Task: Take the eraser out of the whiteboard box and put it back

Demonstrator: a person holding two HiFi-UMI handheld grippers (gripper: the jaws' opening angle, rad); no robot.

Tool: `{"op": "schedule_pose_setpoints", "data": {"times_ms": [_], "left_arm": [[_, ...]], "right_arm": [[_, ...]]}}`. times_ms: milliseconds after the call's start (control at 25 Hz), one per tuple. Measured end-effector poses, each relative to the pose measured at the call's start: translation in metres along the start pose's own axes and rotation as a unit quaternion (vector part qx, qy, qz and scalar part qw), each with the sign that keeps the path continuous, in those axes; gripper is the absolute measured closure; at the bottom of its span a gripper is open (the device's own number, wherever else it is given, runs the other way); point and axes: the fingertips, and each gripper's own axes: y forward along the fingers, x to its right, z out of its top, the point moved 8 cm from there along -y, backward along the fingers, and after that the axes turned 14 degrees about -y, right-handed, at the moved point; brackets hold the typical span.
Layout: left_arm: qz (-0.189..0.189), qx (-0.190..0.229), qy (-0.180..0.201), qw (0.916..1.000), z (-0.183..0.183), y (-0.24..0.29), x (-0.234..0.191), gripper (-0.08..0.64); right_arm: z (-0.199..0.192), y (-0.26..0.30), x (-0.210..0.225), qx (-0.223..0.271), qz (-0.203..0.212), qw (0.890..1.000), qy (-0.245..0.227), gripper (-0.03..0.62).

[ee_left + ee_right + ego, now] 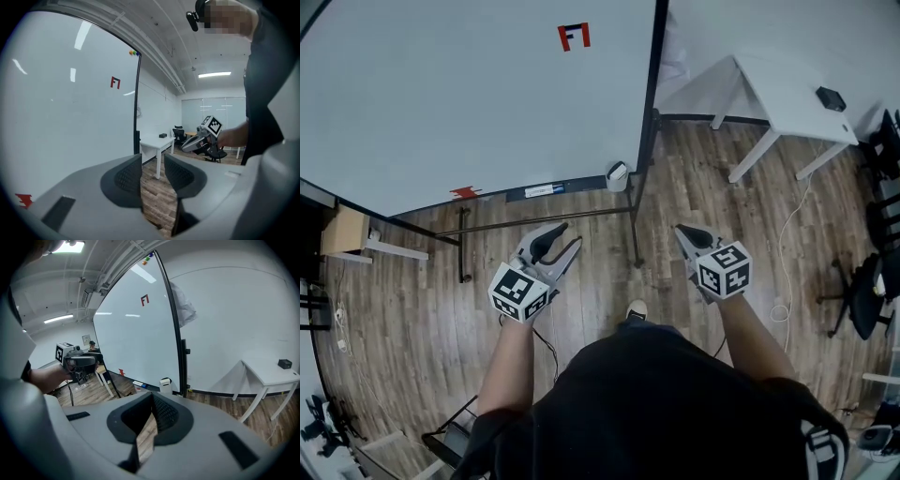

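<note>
Facing a large whiteboard (469,94), spread from 9 to 12 o'clock in the head view. Underfoot, wood floor (609,272); at 2 o'clock, a white table (787,89). Holding the left gripper (570,234) just off centre at 9 o'clock, jaws released, nothing between. Holding the right gripper (680,230) at 3 o'clock, jaws clenched, empty. At 12 o'clock of centre, the whiteboard box (618,175) by the board's lower right corner; cannot tell whether the eraser lies inside.

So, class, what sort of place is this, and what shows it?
Probably an office or meeting room: a large freestanding whiteboard, a white desk by the wall, and a black office chair on wood-look flooring.
</note>
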Motion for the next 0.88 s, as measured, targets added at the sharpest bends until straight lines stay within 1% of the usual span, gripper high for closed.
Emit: {"op": "schedule_pose_setpoints", "data": {"times_ms": [400,640,880], "left_arm": [[0.026,0.005,-0.009,0.9996,0.02,0.041,0.0,0.403],[0.028,0.001,-0.005,0.9996,0.026,0.053,0.008,0.403],[0.021,0.004,-0.003,0.9998,0.027,0.071,0.007,0.403]], "right_arm": [[0.003,0.016,0.048,-0.006,0.04,0.999,-0.01,0.595],[0.008,0.01,0.061,0.001,0.045,0.999,-0.015,0.594],[0.007,0.004,0.073,-0.003,0.035,0.999,-0.02,0.591]]}}
